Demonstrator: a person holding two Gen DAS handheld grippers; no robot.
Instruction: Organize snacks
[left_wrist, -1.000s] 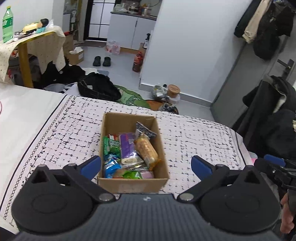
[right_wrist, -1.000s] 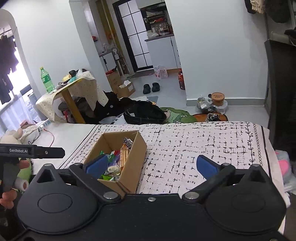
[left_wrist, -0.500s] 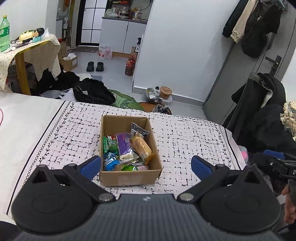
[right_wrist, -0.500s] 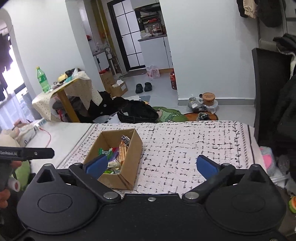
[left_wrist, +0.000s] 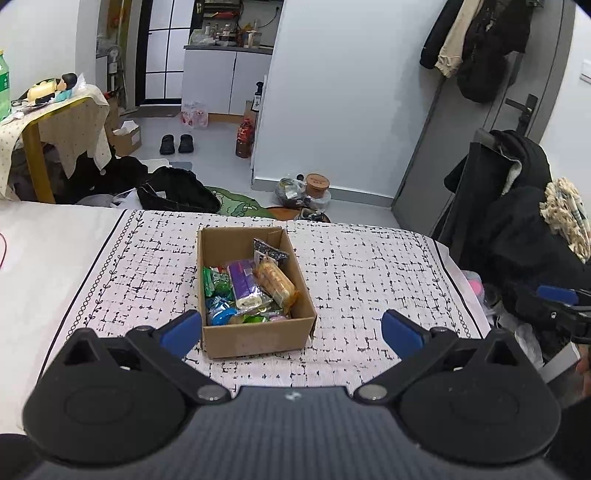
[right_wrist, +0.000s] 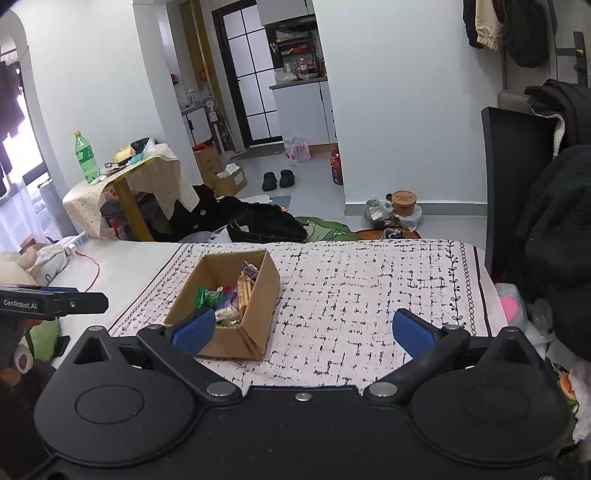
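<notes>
Hovering over the patterned cloth with both grippers spread wide and gripping nothing.

The left gripper (left_wrist: 291, 330) hangs on the near side of the cardboard box (left_wrist: 258, 336), its blue fingertips (left_wrist: 181, 329) well apart, with the near wall of the box between them. The right gripper (right_wrist: 303, 330) sits near and to the right of the cardboard box (right_wrist: 258, 306), jaws equally wide, its left pad overlapping the box's near corner in view. The box rests on the black-and-white cloth (left_wrist: 369, 273), toward the left, open-topped and holding the snacks: a purple packet (left_wrist: 242, 277), an orange biscuit pack (left_wrist: 277, 282), green wrappers (left_wrist: 214, 282) and a dark speckled packet (left_wrist: 267, 252) leaning against the right wall.
</notes>
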